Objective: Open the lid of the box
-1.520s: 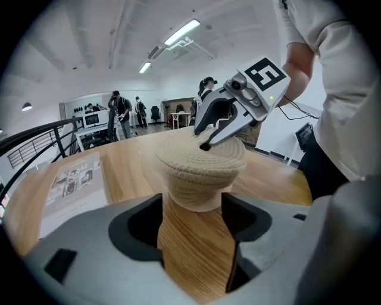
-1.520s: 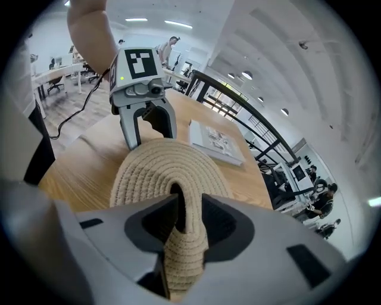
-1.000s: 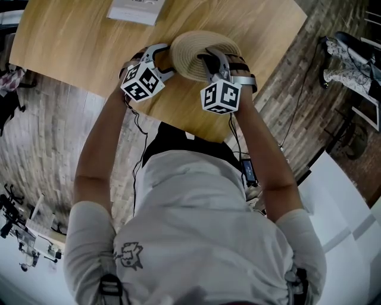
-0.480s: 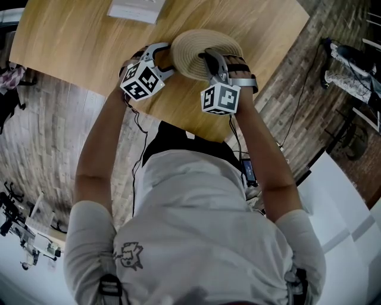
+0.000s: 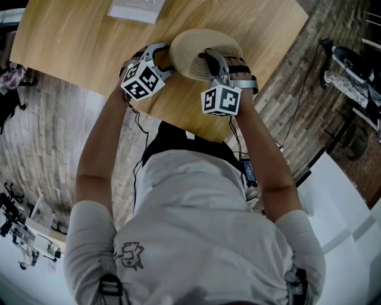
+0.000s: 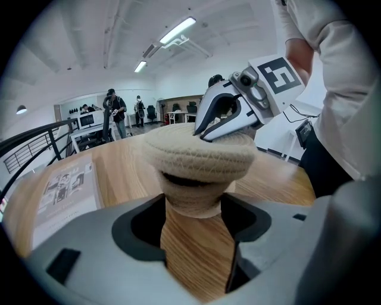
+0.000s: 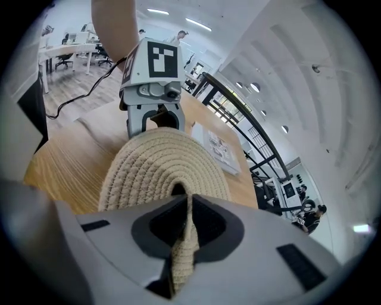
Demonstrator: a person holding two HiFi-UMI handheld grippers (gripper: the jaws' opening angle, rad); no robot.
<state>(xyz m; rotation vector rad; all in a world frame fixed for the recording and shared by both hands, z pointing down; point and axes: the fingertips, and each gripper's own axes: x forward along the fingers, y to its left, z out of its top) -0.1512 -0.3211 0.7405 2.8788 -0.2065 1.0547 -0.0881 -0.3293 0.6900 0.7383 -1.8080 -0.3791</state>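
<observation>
A round woven rope box stands on the wooden table, with its domed rope lid on top. From the left, my left gripper has its pads pressed against both sides of the box's narrow body. My right gripper comes in from the right over the lid. Its jaws are closing on the rope loop handle, which is pinched flat between the pads. In the left gripper view, the right gripper sits on the lid's top.
A printed booklet lies at the table's far edge, beyond the box. The table's near edge and right corner are close to the box. The floor around the table is wood plank, and cables hang near the person's body.
The right gripper's marker cube has shifted slightly towards the person. The left gripper, box and lid stay where they were.
</observation>
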